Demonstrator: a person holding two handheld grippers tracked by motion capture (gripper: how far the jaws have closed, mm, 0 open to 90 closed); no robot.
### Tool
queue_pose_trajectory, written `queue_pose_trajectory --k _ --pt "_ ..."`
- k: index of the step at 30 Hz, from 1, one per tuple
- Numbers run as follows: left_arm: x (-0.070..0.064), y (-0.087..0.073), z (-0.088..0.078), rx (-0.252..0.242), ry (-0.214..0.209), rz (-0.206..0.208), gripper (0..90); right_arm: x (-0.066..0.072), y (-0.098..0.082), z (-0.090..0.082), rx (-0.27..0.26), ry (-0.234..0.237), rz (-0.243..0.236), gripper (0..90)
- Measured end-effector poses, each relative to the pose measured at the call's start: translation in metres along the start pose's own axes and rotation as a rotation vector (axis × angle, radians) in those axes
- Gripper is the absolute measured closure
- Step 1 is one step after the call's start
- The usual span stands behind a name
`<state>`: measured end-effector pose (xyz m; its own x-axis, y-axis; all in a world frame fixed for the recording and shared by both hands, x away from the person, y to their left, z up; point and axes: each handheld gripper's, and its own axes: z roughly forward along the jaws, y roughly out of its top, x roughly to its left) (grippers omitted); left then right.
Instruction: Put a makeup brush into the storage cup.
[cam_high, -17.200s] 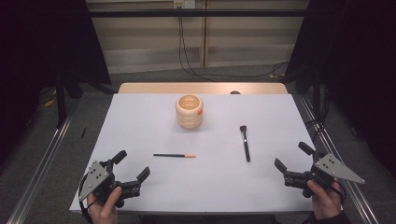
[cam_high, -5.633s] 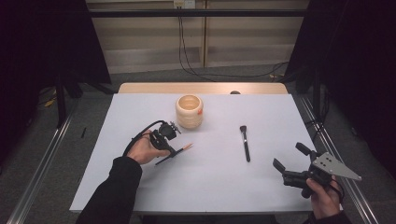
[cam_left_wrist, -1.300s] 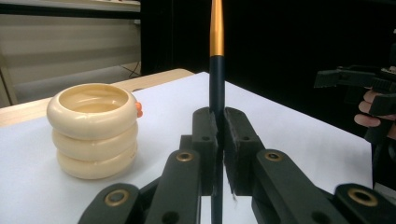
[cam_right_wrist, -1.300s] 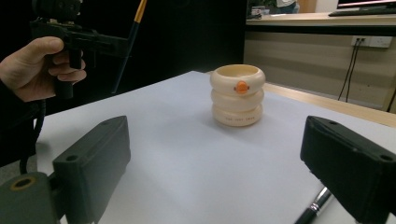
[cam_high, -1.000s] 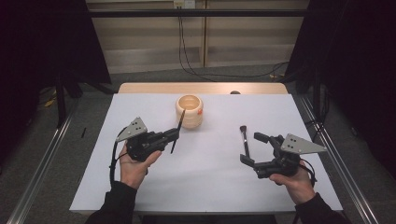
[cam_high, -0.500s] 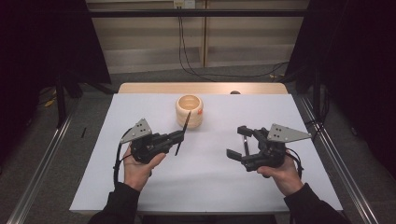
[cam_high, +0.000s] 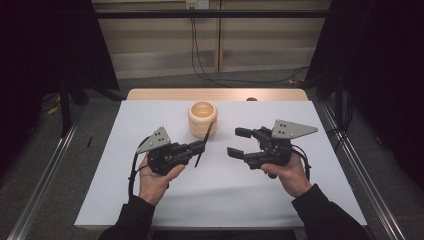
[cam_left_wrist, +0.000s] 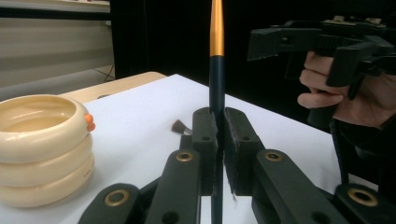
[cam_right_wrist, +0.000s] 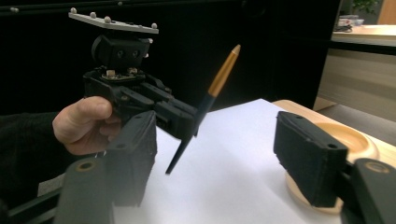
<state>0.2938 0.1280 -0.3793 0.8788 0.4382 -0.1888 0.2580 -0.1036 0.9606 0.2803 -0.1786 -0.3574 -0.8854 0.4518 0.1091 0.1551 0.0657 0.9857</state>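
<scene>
My left gripper (cam_high: 199, 148) is shut on a thin dark brush handle with a gold end (cam_high: 205, 137), which tilts up toward a ribbed wooden cup (cam_high: 202, 119). In the left gripper view the handle (cam_left_wrist: 216, 70) stands upright between the pads of my left gripper (cam_left_wrist: 218, 135), with the cup (cam_left_wrist: 42, 149) at left. My right gripper (cam_high: 240, 142) hovers open just right of it, jaws pointing left. Its jaws have just been closing, with nothing between them. In the right gripper view the handle (cam_right_wrist: 210, 100) stands beyond my right gripper (cam_right_wrist: 222, 158).
The head of a black brush (cam_left_wrist: 180, 127) lies on the white table cover (cam_high: 150, 200) behind the left jaws. The cup's rim (cam_right_wrist: 355, 135) sits behind the right jaw. Metal rails (cam_high: 40, 185) run along both table sides; cables hang behind.
My right gripper has moved left and up toward the left one, and its jaws have narrowed. The left gripper has stayed put with the handle.
</scene>
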Motion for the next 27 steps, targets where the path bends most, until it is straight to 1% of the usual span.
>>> queue_pose_trajectory --k 1,3,6,7,9,10,12,14,15,17,18,20,21,22,25,27 --pt "0.000 0.000 0.000 0.009 -0.007 0.008 83.9 -0.001 0.001 0.003 0.000 0.004 -0.005 31.8" --pt "-0.001 0.000 0.001 -0.001 -0.014 0.004 83.9 -0.002 0.003 0.008 0.003 0.018 -0.006 35.1" --pt "-0.002 -0.001 0.002 0.006 -0.013 0.006 83.9 -0.003 0.005 0.014 0.002 0.026 -0.017 39.9" --pt "-0.002 -0.001 0.003 0.006 -0.015 0.002 84.0 -0.004 0.005 0.017 -0.004 0.036 -0.015 41.1" --pt "-0.003 -0.002 0.004 0.009 -0.009 -0.001 83.9 -0.004 0.007 0.020 -0.012 0.034 -0.016 42.2" --pt "-0.003 -0.002 0.004 0.011 -0.019 0.004 83.9 -0.005 0.008 0.022 -0.019 0.044 -0.013 42.6" --pt "-0.004 -0.002 0.005 0.010 -0.013 0.001 83.9 -0.006 0.010 0.025 -0.014 0.043 -0.011 43.6" --pt "-0.004 -0.002 0.006 0.012 -0.023 0.007 83.9 -0.008 0.011 0.028 -0.015 0.041 -0.008 45.6" --pt "-0.004 -0.002 0.007 0.011 -0.026 0.003 83.9 -0.008 0.011 0.029 -0.017 0.050 -0.005 46.2" --pt "-0.005 -0.003 0.007 0.012 -0.033 0.003 83.9 -0.010 0.009 0.032 -0.021 0.053 0.013 47.8" --pt "-0.005 -0.003 0.008 0.014 -0.040 0.006 84.0 -0.010 0.009 0.033 -0.018 0.058 0.013 47.9" --pt "-0.006 -0.003 0.007 0.015 -0.036 0.005 83.9 -0.011 0.008 0.035 -0.008 0.057 0.018 46.7" --pt "-0.006 -0.002 0.008 0.013 -0.043 0.005 83.9 -0.011 0.007 0.035 -0.004 0.062 0.020 46.9" --pt "-0.007 -0.002 0.008 0.017 -0.041 0.009 83.9 -0.011 0.007 0.036 0.000 0.065 0.022 47.5" --pt "-0.008 -0.003 0.009 0.024 -0.043 0.015 83.9 -0.011 0.007 0.036 -0.003 0.069 0.022 50.4" --pt "-0.009 -0.004 0.011 0.028 -0.050 0.013 83.9 -0.012 0.007 0.036 -0.014 0.073 0.032 54.6"
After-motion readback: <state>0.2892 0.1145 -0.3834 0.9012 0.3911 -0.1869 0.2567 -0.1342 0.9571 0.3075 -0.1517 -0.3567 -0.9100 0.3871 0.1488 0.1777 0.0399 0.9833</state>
